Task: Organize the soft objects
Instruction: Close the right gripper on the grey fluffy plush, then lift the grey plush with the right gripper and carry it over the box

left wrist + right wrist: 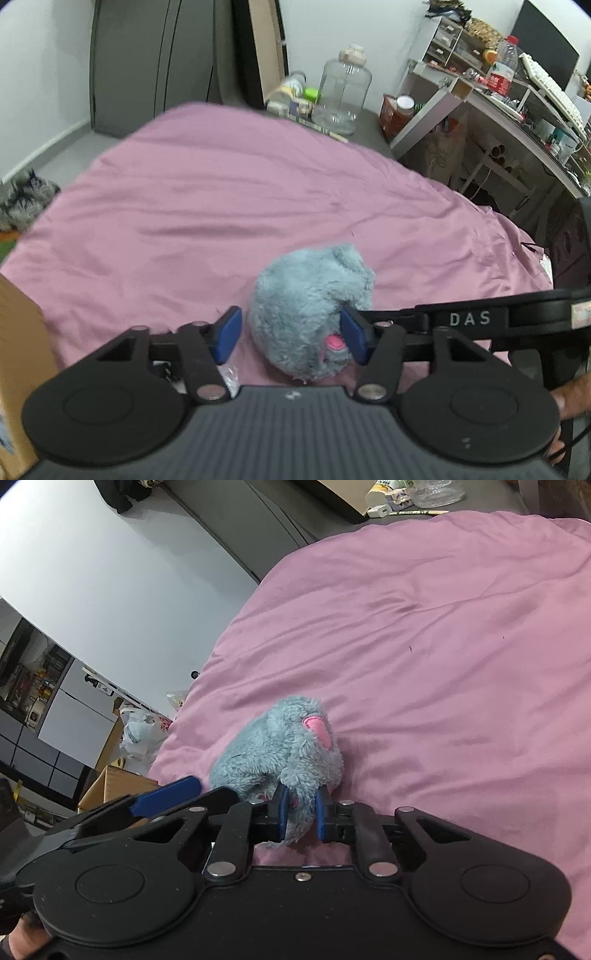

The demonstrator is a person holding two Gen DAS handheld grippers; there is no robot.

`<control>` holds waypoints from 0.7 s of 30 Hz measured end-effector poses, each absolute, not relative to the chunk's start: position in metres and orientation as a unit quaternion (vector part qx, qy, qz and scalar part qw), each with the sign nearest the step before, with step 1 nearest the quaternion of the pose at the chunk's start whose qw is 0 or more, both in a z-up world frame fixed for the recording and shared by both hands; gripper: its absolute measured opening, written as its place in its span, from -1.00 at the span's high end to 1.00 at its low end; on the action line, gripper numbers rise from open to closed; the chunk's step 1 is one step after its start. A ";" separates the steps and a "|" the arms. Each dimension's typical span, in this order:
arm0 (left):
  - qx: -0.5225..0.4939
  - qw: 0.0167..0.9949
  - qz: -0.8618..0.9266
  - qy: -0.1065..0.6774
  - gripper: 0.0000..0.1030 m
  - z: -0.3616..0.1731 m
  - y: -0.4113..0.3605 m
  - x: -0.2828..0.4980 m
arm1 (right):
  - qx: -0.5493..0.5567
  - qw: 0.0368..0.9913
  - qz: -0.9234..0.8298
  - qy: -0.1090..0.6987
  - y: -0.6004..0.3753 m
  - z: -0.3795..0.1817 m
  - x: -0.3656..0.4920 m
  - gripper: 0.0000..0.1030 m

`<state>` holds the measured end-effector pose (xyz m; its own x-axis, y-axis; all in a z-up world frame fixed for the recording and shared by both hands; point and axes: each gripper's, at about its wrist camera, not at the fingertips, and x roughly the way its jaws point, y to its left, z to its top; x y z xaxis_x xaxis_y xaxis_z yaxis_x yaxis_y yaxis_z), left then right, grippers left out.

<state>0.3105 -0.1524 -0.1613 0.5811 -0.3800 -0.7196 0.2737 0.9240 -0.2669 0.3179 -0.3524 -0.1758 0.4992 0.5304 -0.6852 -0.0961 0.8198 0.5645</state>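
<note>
A fluffy blue-grey plush toy [310, 310] with pink patches lies on the pink bedspread [221, 206]. In the left wrist view my left gripper [291, 338] is open, its blue pads on either side of the toy, the right pad touching the fur. In the right wrist view my right gripper [302, 814] is shut on the near end of the plush toy [280, 746], fur bulging between its blue pads. The left gripper's blue pad shows beside it in the right wrist view [166, 794].
A cardboard box [18, 354] stands at the bed's left edge, also in the right wrist view [110, 786]. A clear jar [341, 96] and small bottles sit beyond the bed. A cluttered desk [517, 110] is at the right. A grey fluffy thing [26, 199] lies on the floor.
</note>
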 end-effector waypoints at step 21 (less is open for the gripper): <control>-0.094 0.894 -0.168 0.405 0.47 -0.130 -0.133 0.277 | 0.225 0.852 0.191 0.432 -0.331 -0.134 0.286 0.75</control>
